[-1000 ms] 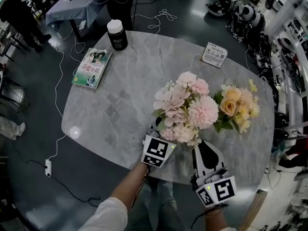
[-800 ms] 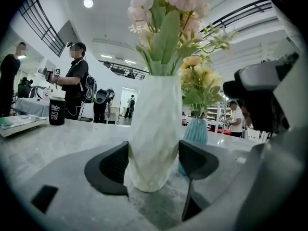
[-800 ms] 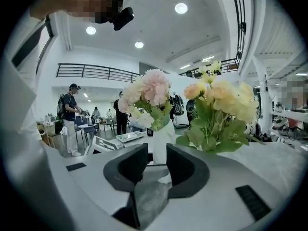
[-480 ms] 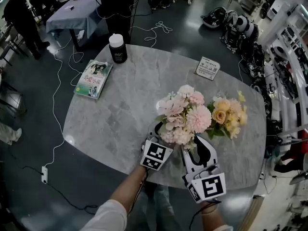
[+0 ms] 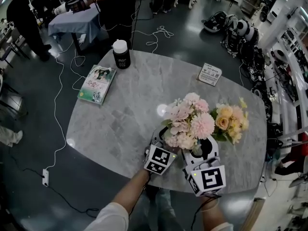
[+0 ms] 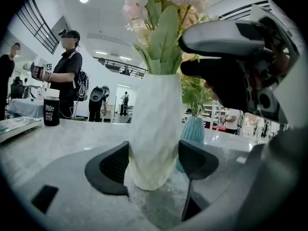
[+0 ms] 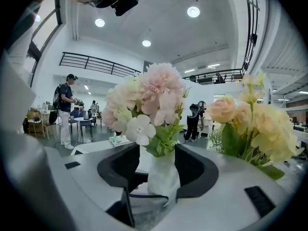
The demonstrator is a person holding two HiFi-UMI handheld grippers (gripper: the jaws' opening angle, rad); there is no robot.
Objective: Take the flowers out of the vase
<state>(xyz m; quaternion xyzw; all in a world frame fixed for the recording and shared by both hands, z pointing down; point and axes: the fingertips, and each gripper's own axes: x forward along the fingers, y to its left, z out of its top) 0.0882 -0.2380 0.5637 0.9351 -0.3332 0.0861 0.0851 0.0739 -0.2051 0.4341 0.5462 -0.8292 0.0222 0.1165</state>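
Observation:
A pink bouquet [image 5: 187, 123] [image 7: 151, 100] stands in a white ribbed vase [image 6: 156, 129] on the marble table [image 5: 120, 119]. My left gripper [image 5: 161, 141] [image 6: 155, 160] is shut on the vase's lower body, with a pad pressed against each side. My right gripper [image 5: 202, 148] [image 7: 161, 170] is open, its jaws having just been opening. The vase's top [image 7: 163, 177] and the flower stems sit between its pads, with a gap on the left side. In the left gripper view the right gripper [image 6: 245, 61] hangs at the upper right, beside the stems.
A yellow bouquet [image 5: 232, 121] [image 7: 255, 124] in a teal vase [image 6: 192, 134] stands just right of the pink one. A book [image 5: 96, 83], a black jar with a white lid [image 5: 120, 53] and a printed card [image 5: 211, 74] lie farther back. People stand beyond the table.
My right gripper has moved left and up to the base of the pink bouquet, and its jaws have spread from shut to wide. The left gripper has kept its hold on the vase.

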